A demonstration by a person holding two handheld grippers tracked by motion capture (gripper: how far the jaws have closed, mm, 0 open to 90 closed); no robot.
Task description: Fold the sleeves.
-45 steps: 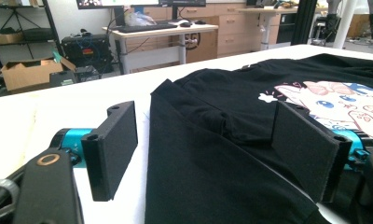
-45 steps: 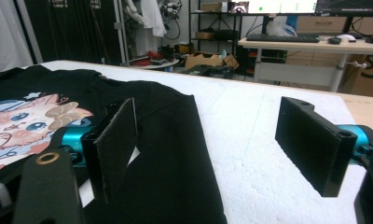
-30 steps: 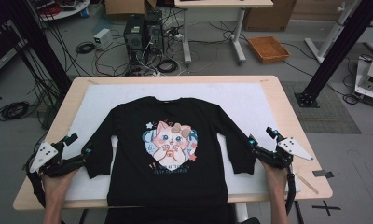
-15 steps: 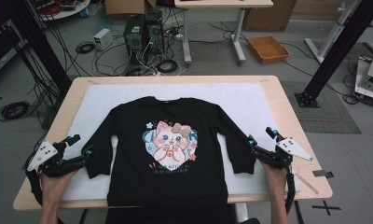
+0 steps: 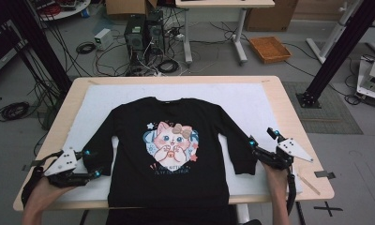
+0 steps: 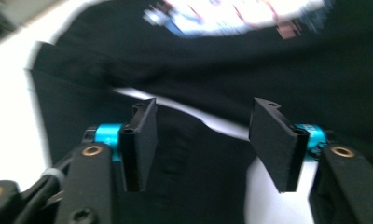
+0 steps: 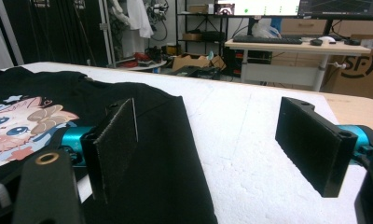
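A black sweatshirt (image 5: pixel 171 140) with a cat print (image 5: pixel 171 140) lies flat, front up, on the white mat (image 5: pixel 251 101). My left gripper (image 5: pixel 93 163) is at the cuff of the left sleeve (image 5: pixel 101 145). Its jaws have just been closing; in the left gripper view (image 6: pixel 203 135) the black sleeve fabric (image 6: pixel 194 186) lies between them, with the pads (image 6: pixel 145 135) still apart from it. My right gripper (image 5: pixel 261 137) stands open at the right sleeve cuff (image 5: pixel 244 161). In the right gripper view (image 7: pixel 208 135) one pad (image 7: pixel 117 140) hangs over the sleeve (image 7: pixel 161 154) and the other over bare mat.
The mat covers most of a wooden table (image 5: pixel 293 117), whose front edge runs just before my hands. A thin stick (image 5: pixel 310 182) lies at the right front corner. Beyond the table are computer towers (image 5: pixel 143 33), cables, a desk and an orange tray (image 5: pixel 270 49) on the floor.
My left gripper has moved right and a little up onto the left sleeve cuff, and its jaws have narrowed. The right gripper has not moved.
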